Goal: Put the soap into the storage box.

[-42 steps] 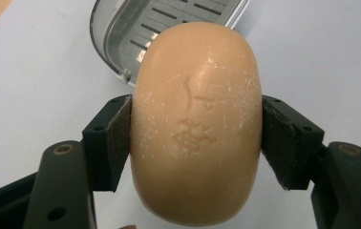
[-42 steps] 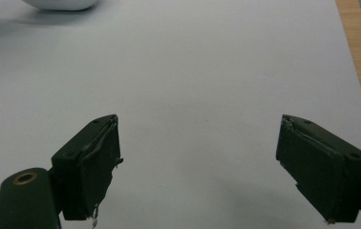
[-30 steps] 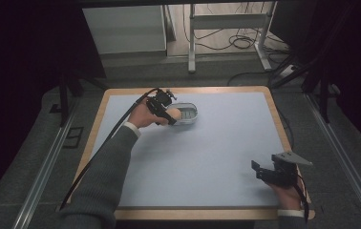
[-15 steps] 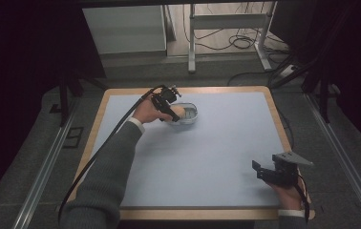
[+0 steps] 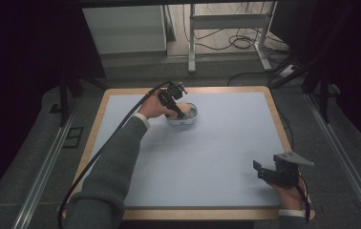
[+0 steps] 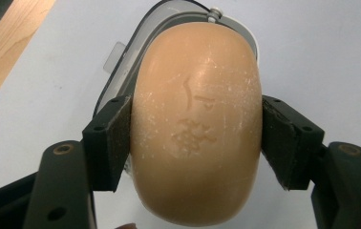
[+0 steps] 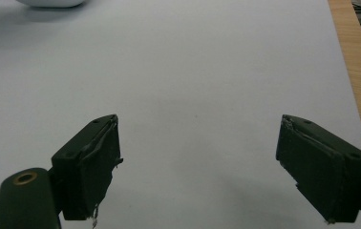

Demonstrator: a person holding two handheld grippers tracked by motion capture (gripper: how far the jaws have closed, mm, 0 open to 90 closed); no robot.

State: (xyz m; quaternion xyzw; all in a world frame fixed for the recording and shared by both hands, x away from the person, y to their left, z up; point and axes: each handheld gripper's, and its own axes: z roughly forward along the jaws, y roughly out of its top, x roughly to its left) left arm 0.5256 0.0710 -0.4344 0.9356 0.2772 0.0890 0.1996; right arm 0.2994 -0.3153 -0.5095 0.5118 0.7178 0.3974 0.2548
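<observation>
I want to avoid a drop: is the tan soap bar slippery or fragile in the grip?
The soap looks rounded and smooth, so it may slide between the left gripper's flat pads. Surface scratches and crumbs suggest it dents rather than shatters. It seems stiff, keeping its shape.

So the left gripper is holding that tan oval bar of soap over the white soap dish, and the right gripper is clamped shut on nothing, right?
Not quite. The right gripper is open, its jaws wide apart over the pale blue mat, as the right gripper view shows. The rest holds: the left gripper grips the tan oval bar of soap over the white soap dish.
</observation>
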